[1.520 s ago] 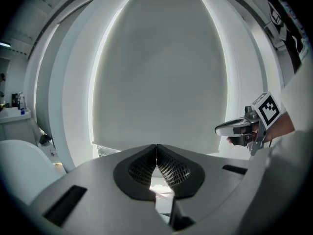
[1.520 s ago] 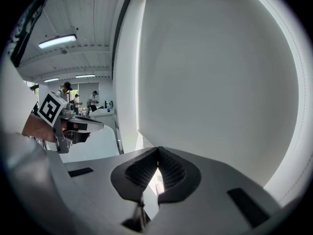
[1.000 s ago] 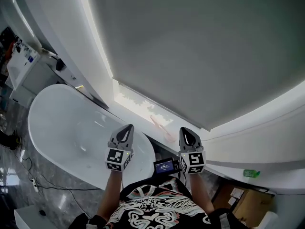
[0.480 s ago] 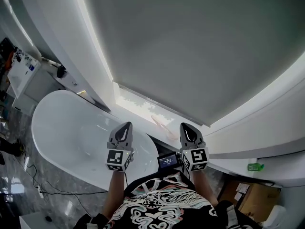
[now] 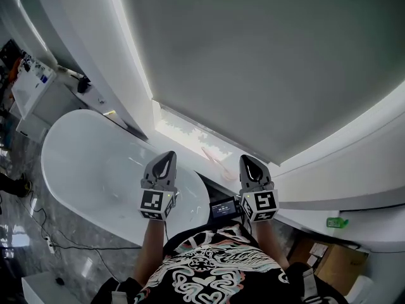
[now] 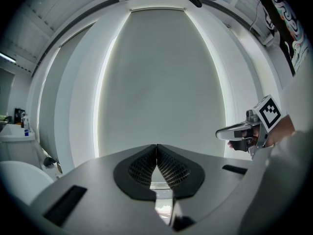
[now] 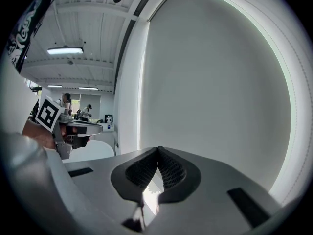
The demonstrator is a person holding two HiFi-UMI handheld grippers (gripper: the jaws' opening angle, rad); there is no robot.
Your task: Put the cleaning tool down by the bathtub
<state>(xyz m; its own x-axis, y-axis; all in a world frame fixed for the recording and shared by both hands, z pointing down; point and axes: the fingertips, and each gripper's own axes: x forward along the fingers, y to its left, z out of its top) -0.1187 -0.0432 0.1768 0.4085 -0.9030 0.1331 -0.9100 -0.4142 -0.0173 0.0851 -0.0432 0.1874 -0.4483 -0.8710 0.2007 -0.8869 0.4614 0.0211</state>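
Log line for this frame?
left claw: shut, empty | right claw: shut, empty | bathtub: beside left claw

Grey roller blind [image 5: 266, 62] (backlit edges), marble floor [image 5: 88, 261]

a bathroom set built inside a larger hall. a white freestanding bathtub [image 5: 82, 163] stands on a glossy stone-look floor [image 5: 19, 220] under a big grey blind [image 5: 253, 62], with a white washstand [image 5: 31, 84] beside it. the right gripper view shows strip lights [image 7: 65, 50] on an open ceiling [image 7: 83, 23] beyond.
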